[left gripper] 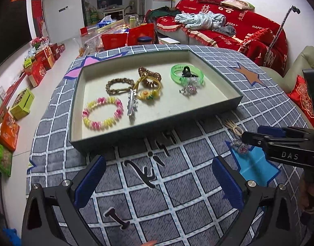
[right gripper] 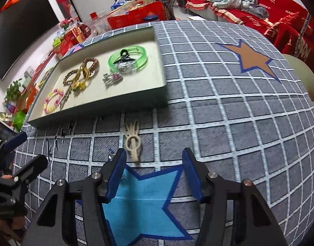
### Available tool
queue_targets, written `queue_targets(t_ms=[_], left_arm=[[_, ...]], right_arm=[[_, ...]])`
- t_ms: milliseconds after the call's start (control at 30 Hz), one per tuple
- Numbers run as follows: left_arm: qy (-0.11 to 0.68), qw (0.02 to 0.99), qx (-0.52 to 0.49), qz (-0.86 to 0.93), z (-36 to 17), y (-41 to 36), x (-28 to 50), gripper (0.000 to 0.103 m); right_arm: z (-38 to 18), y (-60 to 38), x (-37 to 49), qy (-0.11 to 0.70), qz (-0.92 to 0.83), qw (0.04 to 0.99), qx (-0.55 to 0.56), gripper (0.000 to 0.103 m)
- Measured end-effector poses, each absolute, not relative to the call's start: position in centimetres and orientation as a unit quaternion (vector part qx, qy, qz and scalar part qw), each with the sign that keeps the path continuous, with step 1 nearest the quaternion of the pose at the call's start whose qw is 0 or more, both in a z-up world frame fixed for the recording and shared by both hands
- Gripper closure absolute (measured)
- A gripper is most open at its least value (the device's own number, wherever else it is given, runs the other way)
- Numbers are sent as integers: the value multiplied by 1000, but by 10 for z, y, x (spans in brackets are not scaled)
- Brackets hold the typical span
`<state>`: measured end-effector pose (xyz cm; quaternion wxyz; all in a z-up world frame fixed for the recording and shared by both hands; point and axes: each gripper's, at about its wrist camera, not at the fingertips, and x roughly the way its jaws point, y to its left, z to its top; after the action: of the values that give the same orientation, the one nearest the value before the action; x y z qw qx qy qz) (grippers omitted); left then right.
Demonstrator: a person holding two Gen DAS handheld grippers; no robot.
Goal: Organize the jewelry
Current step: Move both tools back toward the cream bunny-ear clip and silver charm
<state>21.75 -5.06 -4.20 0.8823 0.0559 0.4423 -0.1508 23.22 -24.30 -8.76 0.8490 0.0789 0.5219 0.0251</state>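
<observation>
A shallow grey tray on the checked cloth holds several pieces: a pink-and-yellow bead bracelet, a silver hair clip, a brown braided bracelet, a yellow cord bracelet, a green bangle and a sparkly brooch. A cream hair clip and a small sparkly piece lie on the cloth outside the tray. My left gripper is open and empty in front of the tray. My right gripper is open, just short of the cream clip.
The cloth carries a blue star under my right gripper and an orange star to the right. A red-covered sofa stands behind the table. Boxes crowd the floor on the left.
</observation>
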Motion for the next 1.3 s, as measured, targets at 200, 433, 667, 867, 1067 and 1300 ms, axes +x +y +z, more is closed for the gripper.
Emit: queue_targets(t_ms=[200, 433, 667, 867, 1067, 1300], left_arm=[[453, 879, 52, -143, -49, -52, 215, 0], [459, 876, 48, -143, -56, -56, 212, 0], [466, 870, 51, -153, -59, -62, 211, 0], [472, 867, 44, -152, -62, -59, 211, 0], [471, 869, 43, -148, -63, -57, 210, 0], [472, 867, 43, -151, -63, -59, 210, 0]], right_arm=[[-88, -226, 234, 520, 31, 853, 37, 53], [-86, -219, 233, 519, 49, 853, 34, 71], [-87, -228, 238, 519, 48, 851, 61, 74], [-87, -224, 238, 522, 60, 850, 35, 74], [-88, -199, 236, 522, 51, 851, -29, 75], [-85, -202, 230, 513, 52, 857, -11, 94]])
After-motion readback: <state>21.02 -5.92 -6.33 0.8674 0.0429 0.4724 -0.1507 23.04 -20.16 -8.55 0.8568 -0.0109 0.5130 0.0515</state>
